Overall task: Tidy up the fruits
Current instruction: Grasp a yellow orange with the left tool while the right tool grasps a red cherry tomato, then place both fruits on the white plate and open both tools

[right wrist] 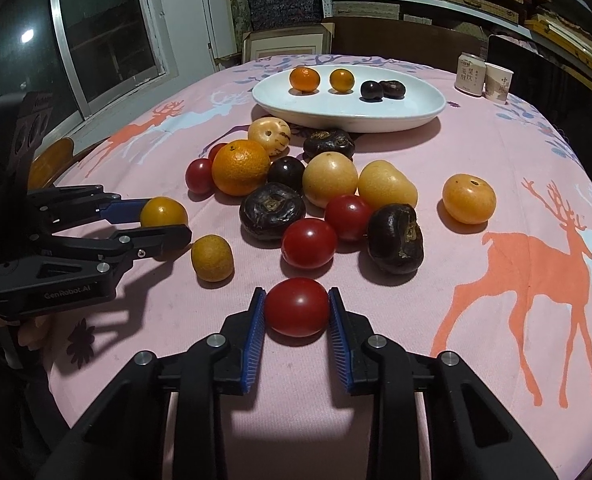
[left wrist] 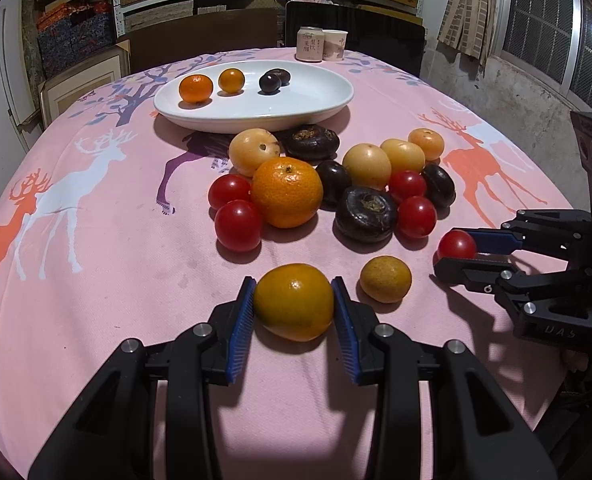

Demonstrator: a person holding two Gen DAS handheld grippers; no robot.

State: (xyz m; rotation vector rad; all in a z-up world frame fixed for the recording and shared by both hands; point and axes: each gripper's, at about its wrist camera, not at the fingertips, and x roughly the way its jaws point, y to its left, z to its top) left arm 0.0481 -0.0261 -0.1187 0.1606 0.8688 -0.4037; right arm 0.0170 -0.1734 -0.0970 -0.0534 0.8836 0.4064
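Observation:
My left gripper is shut on a small orange kumquat low over the pink cloth; it also shows in the right wrist view. My right gripper is shut on a red cherry tomato, also seen from the left wrist. A white oval plate at the back holds two oranges and two dark water chestnuts. A pile of fruit lies in front of it: a big orange, tomatoes, yellow fruits and chestnuts.
A second kumquat lies loose between the two grippers. A lone yellow fruit sits right of the pile. A can and a paper cup stand at the table's far edge. Shelves and chairs stand behind.

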